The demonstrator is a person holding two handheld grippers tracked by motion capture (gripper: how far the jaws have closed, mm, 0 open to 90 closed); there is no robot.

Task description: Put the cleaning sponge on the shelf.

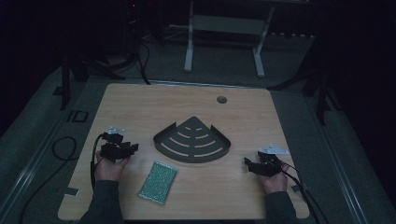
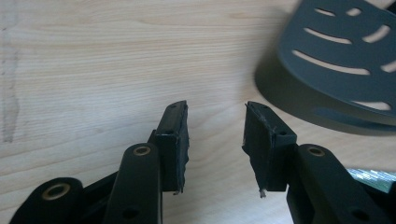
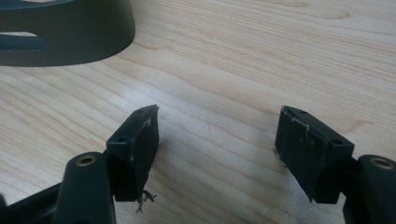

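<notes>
Two grippers rest at the near corners of your work surface, one in each hand. Your left gripper sits toward the near left of the wooden table, and your right gripper sits toward the near right. Your left hand and right hand enter from the near edge, sleeves visible.

Jaw state: on the left gripper the two black jaws stand wide apart with bare wood between them; nothing is held. On the right gripper the jaws also stand wide, with only table grain between the pads; nothing is held.

Between your grippers, at the table's middle, lies a dark fan-shaped slotted tray, flat on the wood, point away from you and curved wall toward you. In the left gripper view the tray lies ahead and to the right of the jaws, apart from them. In the right gripper view its curved wall lies ahead at upper left, well apart.

A green sponge lies flat just nearer to you than the tray, closer to your left hand, touching neither gripper.

Surface: light wood grain, rounded corners, a round cable hole near the far edge. Room: dim, grey floor, a white table frame beyond, dark stands at either side, and cables trailing on the floor at left.
</notes>
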